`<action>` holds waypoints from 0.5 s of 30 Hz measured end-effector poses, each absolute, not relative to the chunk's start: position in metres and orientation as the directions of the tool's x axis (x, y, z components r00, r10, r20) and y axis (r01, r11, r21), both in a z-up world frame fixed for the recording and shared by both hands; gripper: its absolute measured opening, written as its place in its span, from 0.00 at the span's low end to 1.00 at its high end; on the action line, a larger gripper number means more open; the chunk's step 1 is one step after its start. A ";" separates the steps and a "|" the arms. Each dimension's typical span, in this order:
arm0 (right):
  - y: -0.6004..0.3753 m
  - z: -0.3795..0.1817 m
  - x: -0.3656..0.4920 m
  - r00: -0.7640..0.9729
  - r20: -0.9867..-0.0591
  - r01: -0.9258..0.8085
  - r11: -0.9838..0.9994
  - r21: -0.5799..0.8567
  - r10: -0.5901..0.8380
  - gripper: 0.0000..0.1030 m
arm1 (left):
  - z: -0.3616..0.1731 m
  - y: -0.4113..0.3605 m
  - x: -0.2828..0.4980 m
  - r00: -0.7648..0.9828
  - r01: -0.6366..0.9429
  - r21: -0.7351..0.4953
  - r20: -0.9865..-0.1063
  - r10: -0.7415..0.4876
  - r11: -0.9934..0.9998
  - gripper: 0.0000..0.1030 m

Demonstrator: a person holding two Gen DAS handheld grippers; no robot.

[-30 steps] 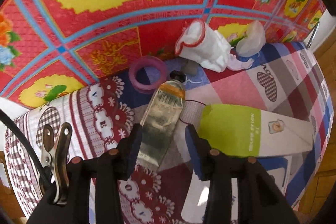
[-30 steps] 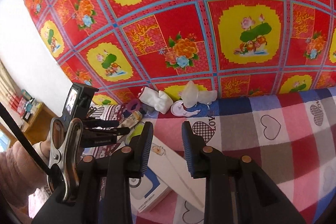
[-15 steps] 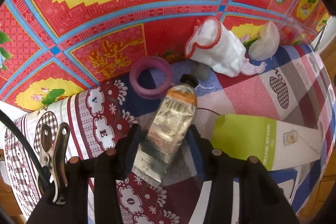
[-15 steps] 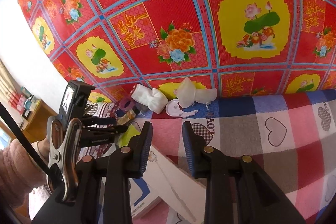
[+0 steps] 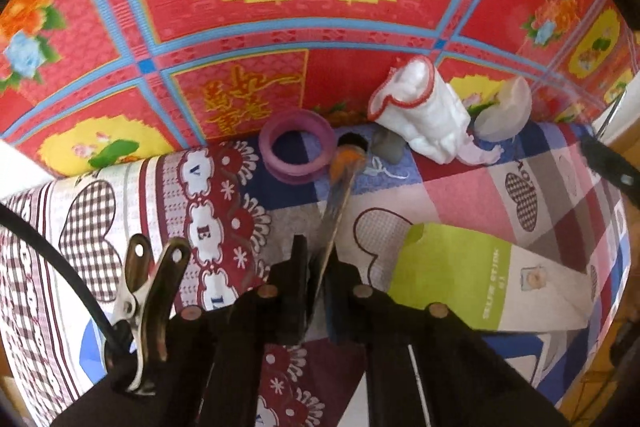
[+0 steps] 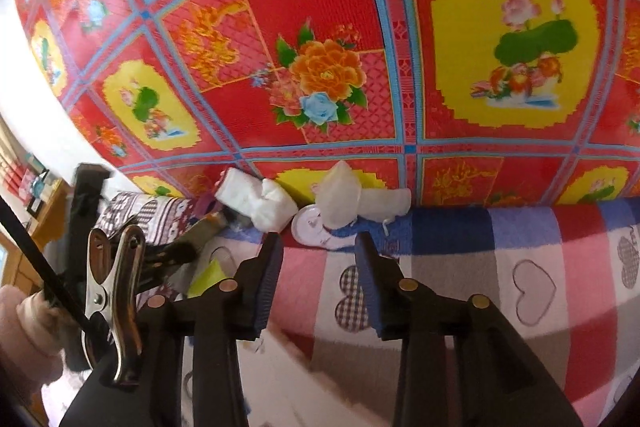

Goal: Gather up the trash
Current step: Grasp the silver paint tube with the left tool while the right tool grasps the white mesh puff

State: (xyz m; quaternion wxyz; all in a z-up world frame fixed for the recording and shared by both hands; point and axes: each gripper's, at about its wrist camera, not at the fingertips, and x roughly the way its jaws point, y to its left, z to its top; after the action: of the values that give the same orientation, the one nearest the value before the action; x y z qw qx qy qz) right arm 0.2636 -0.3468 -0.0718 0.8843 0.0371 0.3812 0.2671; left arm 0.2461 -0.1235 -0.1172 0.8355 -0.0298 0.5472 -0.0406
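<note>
Closed since earlier: left gripper (image 5: 318,269), now clamped on tube (image 5: 340,187), cap end beside purple ring (image 5: 296,157) on blanket (image 5: 460,183). Right gripper (image 6: 318,247): jaws just opening, nothing between.

a flattened, used tube (image 5: 340,195) with an orange band and black cap stands on edge, pinched at its crimped end, cap toward the far wall beside a purple ring (image 5: 296,155). right of it lie a crumpled white red-edged cloth (image 5: 420,111) and a translucent plastic cup (image 5: 504,111); nearer, a green-and-white carton (image 5: 480,291) lies flat.
</note>
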 end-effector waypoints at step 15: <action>-0.310 -0.109 0.319 0.549 -0.738 -0.349 0.910 0.226 0.393 0.39 | -0.097 -0.081 0.197 0.448 -0.086 -0.210 -0.881 -0.150 0.974 0.05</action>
State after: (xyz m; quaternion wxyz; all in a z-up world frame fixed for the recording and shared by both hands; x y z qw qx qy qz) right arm 0.3191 -0.3099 -0.1090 0.8795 0.0262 0.4258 0.2108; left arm 0.1973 -0.0807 -0.0966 0.8435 -0.1123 0.5249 -0.0192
